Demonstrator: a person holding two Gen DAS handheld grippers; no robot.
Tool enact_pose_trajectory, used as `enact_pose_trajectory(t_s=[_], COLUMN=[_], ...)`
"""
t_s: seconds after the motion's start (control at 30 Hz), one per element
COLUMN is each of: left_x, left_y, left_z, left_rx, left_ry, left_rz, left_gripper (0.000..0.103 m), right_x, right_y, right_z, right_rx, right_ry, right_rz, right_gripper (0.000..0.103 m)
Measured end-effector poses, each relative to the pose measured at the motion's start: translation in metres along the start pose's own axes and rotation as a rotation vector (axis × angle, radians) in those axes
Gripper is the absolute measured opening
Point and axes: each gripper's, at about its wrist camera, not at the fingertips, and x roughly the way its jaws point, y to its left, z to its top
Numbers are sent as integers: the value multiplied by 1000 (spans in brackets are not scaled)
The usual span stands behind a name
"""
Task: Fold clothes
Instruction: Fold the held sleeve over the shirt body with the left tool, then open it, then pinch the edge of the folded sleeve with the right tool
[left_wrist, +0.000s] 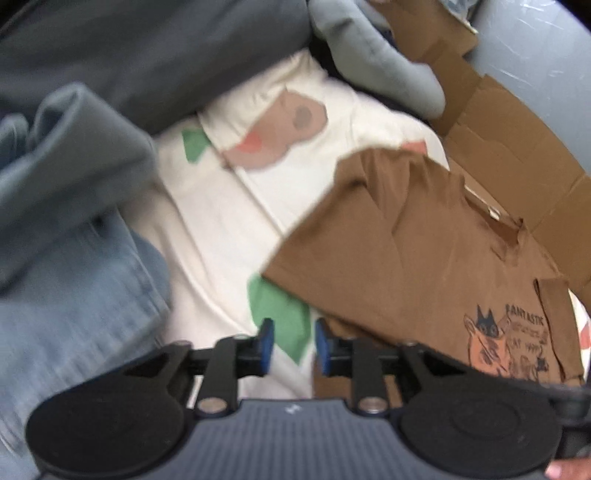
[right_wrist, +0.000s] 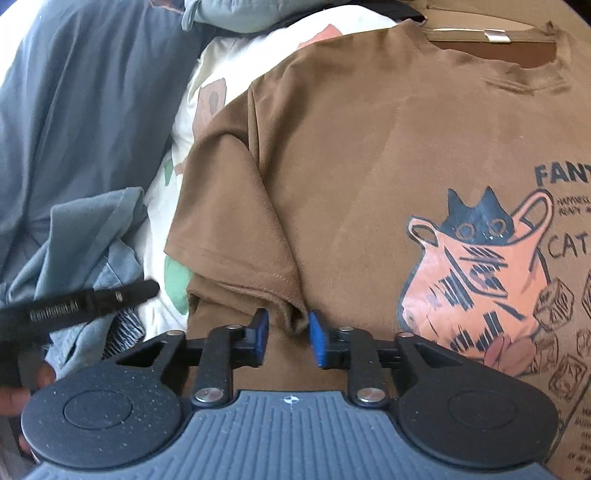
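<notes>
Brown T-shirt (right_wrist: 351, 147) spread face up, cat-in-a-jug print showing, collar at the far end, long axis running straight away from the right hand-held gripper (right_wrist: 286, 332). Lying on a cream cloth with green and pink shapes (left_wrist: 221, 221), cardboard box flaps (left_wrist: 517, 140) beyond the collar, grey garments (left_wrist: 74, 147) and blue jeans (left_wrist: 74, 295) heaped to the left. Sleeve (right_wrist: 236, 236) folded in over the body, its hem bunched right at the right pads. Right jaws parted, fold lying between them, pads not pressing: released. Left hand-held gripper (left_wrist: 293, 343) parted too, empty, off the shirt's left edge above a green patch. Right clearly the nearer one. Suede-like fabric, soft, lightly creased. Next fold probably along that long axis.
</notes>
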Motion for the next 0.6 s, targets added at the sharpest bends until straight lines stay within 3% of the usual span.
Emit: enact_pose_trajectory(t_s=[0.13, 0.3, 0.43, 0.5, 0.57, 0.6], left_x=[13, 40, 51, 54, 56, 57], left_y=[-1, -1, 3, 4, 2, 0], left_z=[19, 26, 25, 26, 27, 27], left_rx=[35, 95, 75, 61, 60, 62], left_ry=[-29, 2, 9, 11, 17, 20], left_rz=[3, 19, 22, 12, -5, -12], left_gripper=[38, 35, 35, 31, 12, 10], right_x=[-10, -22, -30, -32, -34, -35], right_y=[3, 6, 0, -2, -4, -4], right_z=[-2, -1, -6, -7, -7, -7], right_rx=[5, -10, -4, -4, 5, 0], right_ry=[-24, -42, -46, -49, -58, -62], right_rz=[4, 3, -6, -32, -37, -41], right_gripper=[36, 36, 36, 36, 36, 36])
